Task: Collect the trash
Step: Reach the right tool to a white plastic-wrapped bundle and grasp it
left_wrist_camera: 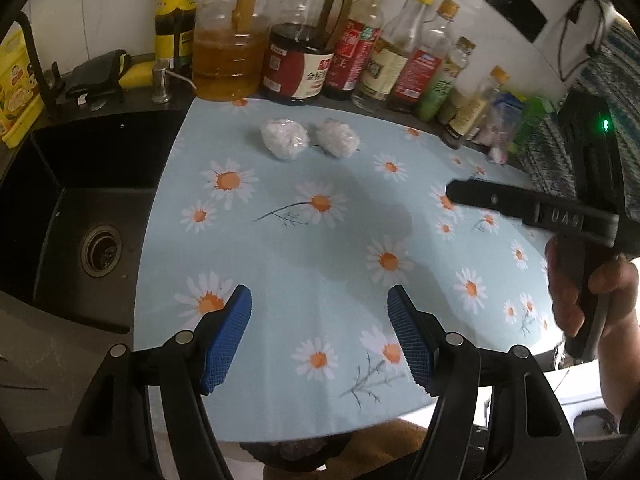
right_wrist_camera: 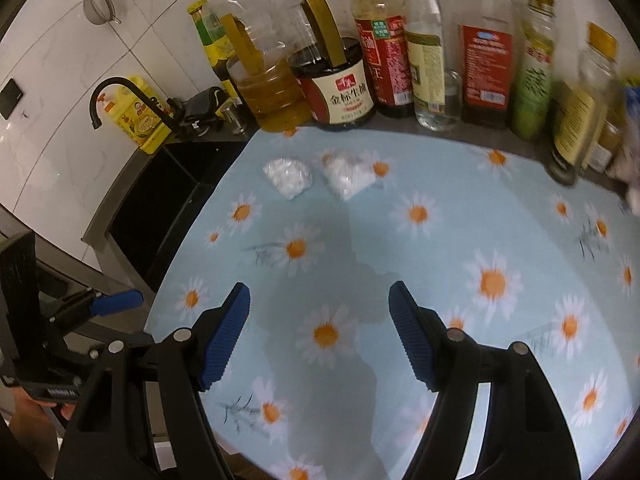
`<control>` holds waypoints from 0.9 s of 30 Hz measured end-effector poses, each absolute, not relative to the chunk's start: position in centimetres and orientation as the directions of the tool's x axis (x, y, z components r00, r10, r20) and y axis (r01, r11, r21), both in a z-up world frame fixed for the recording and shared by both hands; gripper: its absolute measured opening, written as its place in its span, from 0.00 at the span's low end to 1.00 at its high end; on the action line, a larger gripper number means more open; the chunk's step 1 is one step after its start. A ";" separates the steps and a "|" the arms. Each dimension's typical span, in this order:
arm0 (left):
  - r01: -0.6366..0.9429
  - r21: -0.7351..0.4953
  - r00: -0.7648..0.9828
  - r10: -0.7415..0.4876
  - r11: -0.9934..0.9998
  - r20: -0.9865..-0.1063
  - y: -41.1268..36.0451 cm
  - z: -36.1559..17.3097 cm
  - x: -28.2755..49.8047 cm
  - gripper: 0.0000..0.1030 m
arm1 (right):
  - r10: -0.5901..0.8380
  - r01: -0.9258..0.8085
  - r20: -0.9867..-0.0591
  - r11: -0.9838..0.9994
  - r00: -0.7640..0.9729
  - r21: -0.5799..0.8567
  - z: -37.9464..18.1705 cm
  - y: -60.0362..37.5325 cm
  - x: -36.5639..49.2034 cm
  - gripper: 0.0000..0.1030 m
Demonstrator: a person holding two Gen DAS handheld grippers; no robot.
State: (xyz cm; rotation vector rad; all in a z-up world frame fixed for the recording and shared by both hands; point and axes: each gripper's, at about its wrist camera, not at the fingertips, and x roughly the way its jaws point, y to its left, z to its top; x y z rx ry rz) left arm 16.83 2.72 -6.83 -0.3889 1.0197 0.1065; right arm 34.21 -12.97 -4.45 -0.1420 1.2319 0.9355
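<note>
Two crumpled white plastic wads lie side by side on the daisy-print mat, near the bottles at the back: the left wad (left_wrist_camera: 285, 139) (right_wrist_camera: 288, 177) and the right wad (left_wrist_camera: 337, 138) (right_wrist_camera: 349, 176). My left gripper (left_wrist_camera: 319, 310) hovers open over the mat's near part, well short of both wads, nothing between its blue pads. My right gripper (right_wrist_camera: 320, 306) is open too, empty, above the mat's middle. In the left wrist view the right gripper's black body (left_wrist_camera: 536, 208) shows at the right edge, held by a hand (left_wrist_camera: 576, 284).
A row of oil, sauce and vinegar bottles (left_wrist_camera: 300, 60) (right_wrist_camera: 400, 60) lines the wall behind the mat (left_wrist_camera: 320, 240) (right_wrist_camera: 400, 240). A black sink (left_wrist_camera: 80, 208) with its tap (right_wrist_camera: 120, 96) lies left of the mat. A socket and cable (left_wrist_camera: 516, 8) hang on the wall at right.
</note>
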 end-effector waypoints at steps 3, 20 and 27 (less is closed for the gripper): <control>-0.285 -0.265 0.512 -0.088 0.921 -0.855 2.9 -7.5 17.8 0.66 | 0.534 -0.689 -0.845 0.618 0.014 0.379 -4.9 -11.8 35.9 0.70; -0.401 -0.261 0.450 -0.060 0.878 -0.891 4.9 -10.4 22.7 0.66 | 0.501 -0.730 -0.860 0.552 -0.094 0.402 -10.5 -5.0 43.6 0.70; -0.420 -0.257 0.428 -0.060 0.870 -0.902 4.8 -10.9 23.8 0.66 | 0.485 -0.748 -0.864 0.524 -0.131 0.408 -12.5 -3.3 45.3 0.70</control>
